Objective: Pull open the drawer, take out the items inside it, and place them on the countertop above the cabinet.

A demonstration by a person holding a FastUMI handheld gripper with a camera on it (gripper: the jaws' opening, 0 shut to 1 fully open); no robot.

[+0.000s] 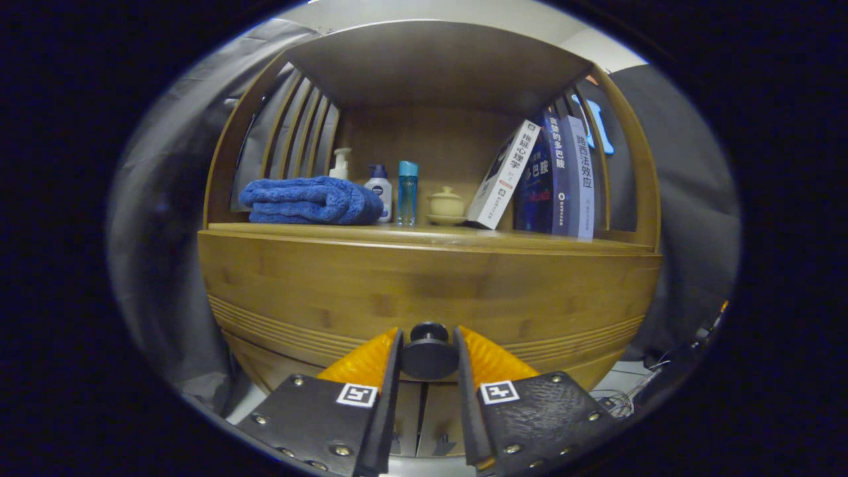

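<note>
gripper (428, 351) fingers clasp round drawer knob (428, 356) (bamboo front).

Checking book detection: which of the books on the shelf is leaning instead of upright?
The white-covered book, leftmost of the group, next to the lidded cup. It tilts against the upright dark blue books. The gripper sits at the drawer knob.
</note>
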